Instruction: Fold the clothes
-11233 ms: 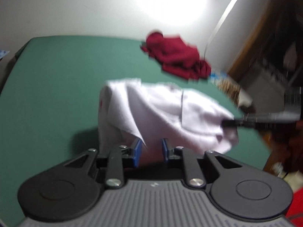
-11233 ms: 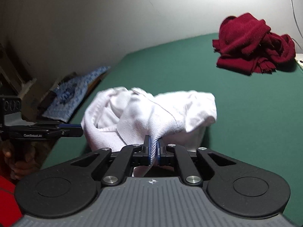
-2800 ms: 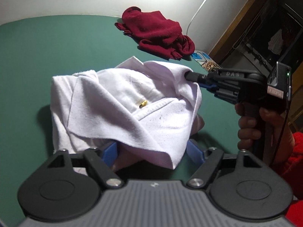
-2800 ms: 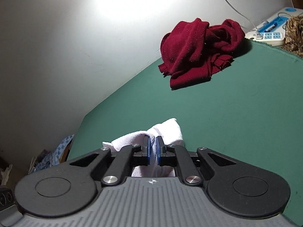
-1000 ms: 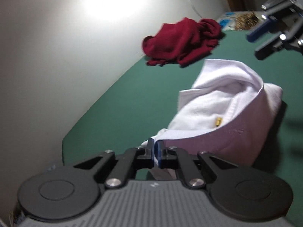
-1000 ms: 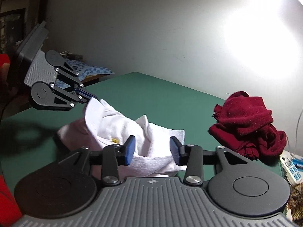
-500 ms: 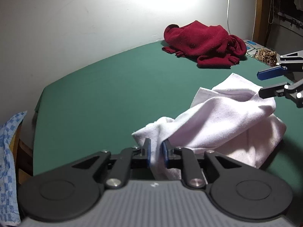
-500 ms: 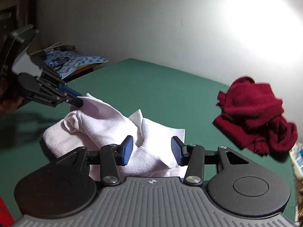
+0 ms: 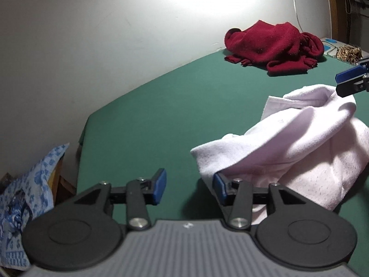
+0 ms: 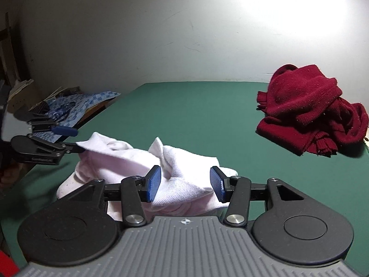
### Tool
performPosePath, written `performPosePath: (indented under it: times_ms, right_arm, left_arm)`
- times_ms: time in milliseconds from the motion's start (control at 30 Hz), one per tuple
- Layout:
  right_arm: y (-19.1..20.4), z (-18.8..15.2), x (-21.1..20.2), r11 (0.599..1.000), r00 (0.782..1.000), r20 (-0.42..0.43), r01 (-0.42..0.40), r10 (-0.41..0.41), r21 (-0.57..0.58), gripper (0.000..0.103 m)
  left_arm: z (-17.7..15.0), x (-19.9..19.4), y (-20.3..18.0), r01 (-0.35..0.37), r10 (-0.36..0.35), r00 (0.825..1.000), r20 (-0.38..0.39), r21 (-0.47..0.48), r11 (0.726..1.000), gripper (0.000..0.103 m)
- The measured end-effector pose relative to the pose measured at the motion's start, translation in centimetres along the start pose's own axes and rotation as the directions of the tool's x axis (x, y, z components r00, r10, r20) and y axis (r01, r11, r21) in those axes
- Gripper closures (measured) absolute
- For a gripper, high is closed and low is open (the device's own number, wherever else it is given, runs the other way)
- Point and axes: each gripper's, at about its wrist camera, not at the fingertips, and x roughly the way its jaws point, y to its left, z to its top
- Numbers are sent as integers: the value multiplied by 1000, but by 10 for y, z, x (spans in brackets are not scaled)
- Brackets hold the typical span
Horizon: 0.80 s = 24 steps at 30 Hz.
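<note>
White garment (image 10: pixel 147 161) is lying bunched near the green counter's (image 10: pixel 196 110) front edge; both the left gripper (image 9: pixel 189 184) and right gripper (image 10: pixel 184 183) are spreading their fingers, apparently releasing it to regrip.

Green table (image 10: pixel 196 106) ahead of me, far edge against plain pale wall (image 10: pixel 138 34). Bright light glare (image 10: pixel 288 7) on wall above table. Blue patterned cloth (image 9: pixel 25 184) on low furniture off table's left end. Wooden frame (image 9: pixel 332 7), maybe doorway, beyond table's right end.
</note>
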Motion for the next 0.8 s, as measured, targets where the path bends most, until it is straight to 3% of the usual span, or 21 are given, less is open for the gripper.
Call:
performPosePath:
  times_ms: [100, 233, 467, 500, 567, 600, 633, 700, 800]
  right_arm:
    - [21, 2, 3, 987, 999, 14, -29, 32, -160, 53]
    - [52, 5, 19, 942, 996, 41, -56, 73, -330, 53]
    - [74, 22, 82, 934, 992, 12, -114, 125, -338, 50]
    - [75, 23, 89, 930, 989, 4, -136, 146, -343, 53]
    - [78, 27, 100, 920, 983, -18, -176, 182, -350, 71]
    - [79, 30, 102, 920, 978, -35, -204, 204, -335, 100]
    - [78, 33, 101, 918, 970, -48, -240, 238, -315, 101]
    - [74, 39, 91, 890, 932, -87, -362, 352, -278, 101]
    - [69, 46, 76, 793, 826, -205, -562, 524, -237, 101]
  left_arm:
    - [6, 11, -17, -64, 61, 997, 37, 85, 994, 54]
    - [19, 12, -9, -46, 42, 998, 56, 74, 996, 58]
    - [21, -6, 21, -27, 33, 996, 78, -78, 997, 56]
    - [20, -7, 21, -25, 33, 996, 79, -94, 995, 56]
    - [18, -7, 20, -26, 35, 997, 74, -113, 993, 57]
    - [17, -6, 19, -23, 32, 997, 70, -116, 993, 59]
    - [15, -6, 18, -19, 27, 998, 65, -120, 993, 60]
    - [11, -17, 19, 35, -25, 996, 83, -122, 992, 74]
    - [3, -37, 13, 107, -104, 991, 86, -32, 994, 79]
